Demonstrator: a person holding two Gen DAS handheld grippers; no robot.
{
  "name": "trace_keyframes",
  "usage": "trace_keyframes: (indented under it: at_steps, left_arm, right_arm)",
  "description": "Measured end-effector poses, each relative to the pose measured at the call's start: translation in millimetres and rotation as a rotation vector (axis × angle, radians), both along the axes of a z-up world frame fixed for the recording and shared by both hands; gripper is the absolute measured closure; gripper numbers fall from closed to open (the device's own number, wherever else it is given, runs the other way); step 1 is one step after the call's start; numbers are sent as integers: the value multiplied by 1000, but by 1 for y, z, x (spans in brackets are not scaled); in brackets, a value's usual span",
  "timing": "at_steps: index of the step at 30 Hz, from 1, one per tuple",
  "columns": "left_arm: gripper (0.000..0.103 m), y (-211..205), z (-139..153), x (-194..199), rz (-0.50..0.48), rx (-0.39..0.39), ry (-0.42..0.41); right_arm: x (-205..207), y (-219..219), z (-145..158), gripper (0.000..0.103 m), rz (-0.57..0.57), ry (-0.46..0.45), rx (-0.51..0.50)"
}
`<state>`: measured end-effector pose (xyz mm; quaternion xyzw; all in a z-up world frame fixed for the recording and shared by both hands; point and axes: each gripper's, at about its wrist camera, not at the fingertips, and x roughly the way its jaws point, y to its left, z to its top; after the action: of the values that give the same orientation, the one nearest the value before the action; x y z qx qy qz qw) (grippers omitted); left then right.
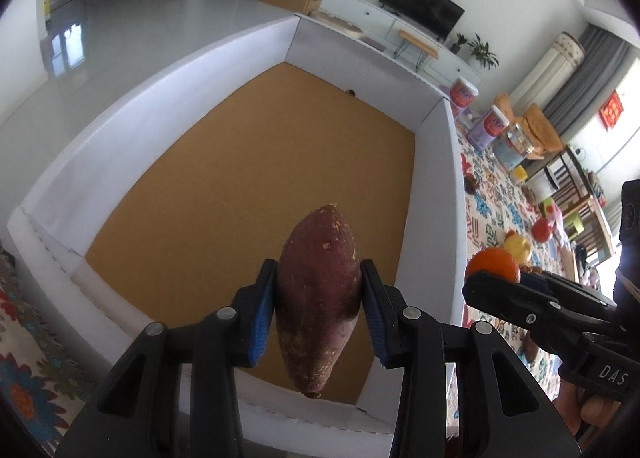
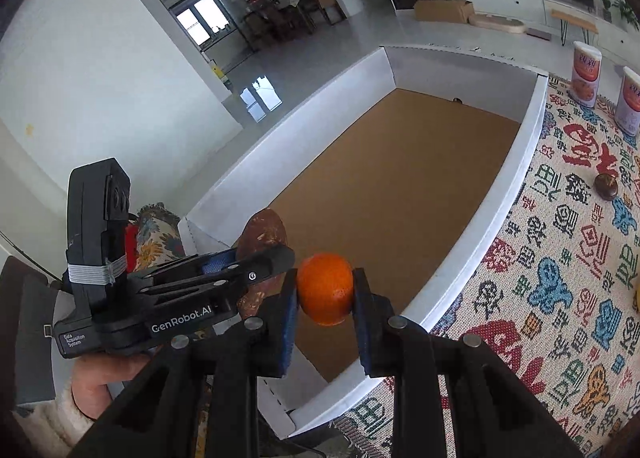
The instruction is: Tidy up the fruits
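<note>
My left gripper (image 1: 319,298) is shut on a reddish-brown sweet potato (image 1: 318,298) and holds it upright above the near end of a white-walled box with a brown cardboard floor (image 1: 256,161). My right gripper (image 2: 325,292) is shut on an orange (image 2: 325,288) and holds it over the near right part of the same box (image 2: 400,193). The orange (image 1: 493,264) and right gripper also show at the right of the left wrist view. The sweet potato (image 2: 262,236) shows behind the left gripper in the right wrist view.
A patterned cloth (image 2: 560,258) covers the table right of the box. On it lie a dark round fruit (image 2: 606,186), two labelled cans (image 2: 586,73), and, in the left wrist view, a red fruit (image 1: 543,229) and a yellow one (image 1: 517,246).
</note>
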<state>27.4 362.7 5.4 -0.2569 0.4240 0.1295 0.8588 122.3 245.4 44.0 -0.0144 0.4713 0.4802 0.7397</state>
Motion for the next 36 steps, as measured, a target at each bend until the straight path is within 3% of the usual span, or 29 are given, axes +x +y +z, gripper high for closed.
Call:
trace_keyframes:
  at_steps: [4, 5, 6, 8, 14, 17, 20, 23, 27, 30, 32, 36]
  left_arm:
    - [59, 1, -4, 2, 22, 47, 34]
    - [52, 1, -3, 1, 33, 66, 34]
    - [38, 0, -1, 1, 43, 90, 31]
    - [23, -6, 6, -2, 60, 135, 8]
    - [22, -52, 28, 5, -11, 205, -71]
    - [13, -85, 41, 16, -93, 249, -136]
    - [12, -115, 44, 33, -179, 291, -184]
    - [12, -133, 37, 51, -178, 355, -195]
    - [12, -147, 24, 73, -157, 491, -142]
    - [12, -149, 8, 84, -169, 517, -65]
    - [12, -151, -2, 89, -183, 520, 2]
    - [12, -162, -9, 87, -201, 580, 42]
  right_arm:
    - [5, 8, -7, 76, -12, -1, -5]
    - [5, 7, -5, 68, -20, 8, 7]
    - [8, 3, -4, 51, -33, 16, 20]
    - [11, -13, 2, 29, -70, 13, 63]
    - [10, -95, 16, 10, -206, -94, 75]
    - [7, -158, 11, 7, -303, -174, 27]
    - [5, -232, -8, 5, -437, -211, -57]
    - [0, -316, -30, 4, -605, -253, -144]
    - [2, -404, -67, 2, -837, -355, -379]
    - [7, -460, -81, 2, -959, -331, -389]
    - [10, -487, -89, 2, -1016, -284, -340]
    - [14, -511, -96, 2, -1064, -216, -262]
